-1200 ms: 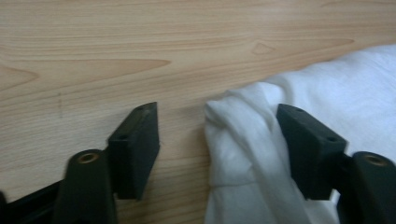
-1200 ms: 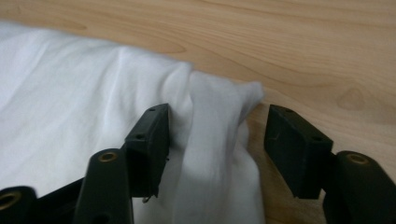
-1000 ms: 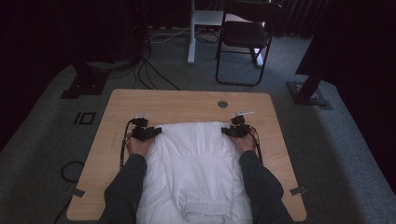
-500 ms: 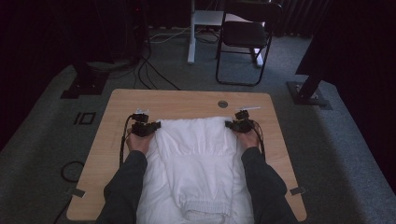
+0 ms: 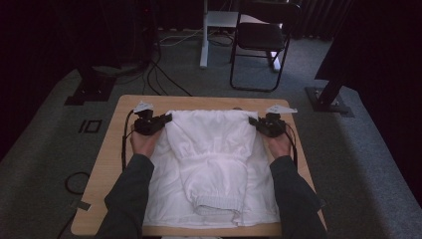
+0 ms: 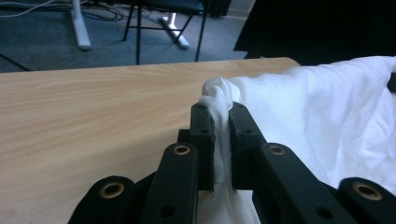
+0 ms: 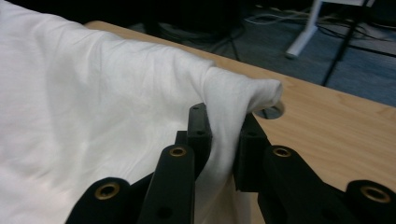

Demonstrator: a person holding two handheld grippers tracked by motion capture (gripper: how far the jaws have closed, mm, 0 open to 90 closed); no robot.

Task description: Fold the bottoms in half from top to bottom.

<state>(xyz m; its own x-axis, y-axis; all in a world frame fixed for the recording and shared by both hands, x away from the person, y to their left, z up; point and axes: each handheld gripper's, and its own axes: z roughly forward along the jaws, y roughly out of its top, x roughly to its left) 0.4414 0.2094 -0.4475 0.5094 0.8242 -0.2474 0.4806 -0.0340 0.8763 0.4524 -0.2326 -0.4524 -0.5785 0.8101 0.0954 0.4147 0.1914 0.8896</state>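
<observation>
High view: black chair (image 5: 259, 42) and floor cables (image 5: 159, 74) beyond wooden table (image 5: 112, 164). Grommet hole (image 7: 268, 111) half hidden behind cloth. White garment (image 5: 211, 164) spread on table, far edge lifted. Left gripper (image 6: 221, 140) and right gripper (image 7: 222, 140) just closing, each clenched on a bunched garment corner.

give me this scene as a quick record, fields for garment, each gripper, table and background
garment: white garment, far edge lifted and stretched between the grippers, near part lying on the table
left gripper: shut on a bunched corner
right gripper: shut on the other corner
table: wooden table, round hole near the right corner
background: black chair on grey carpet
</observation>
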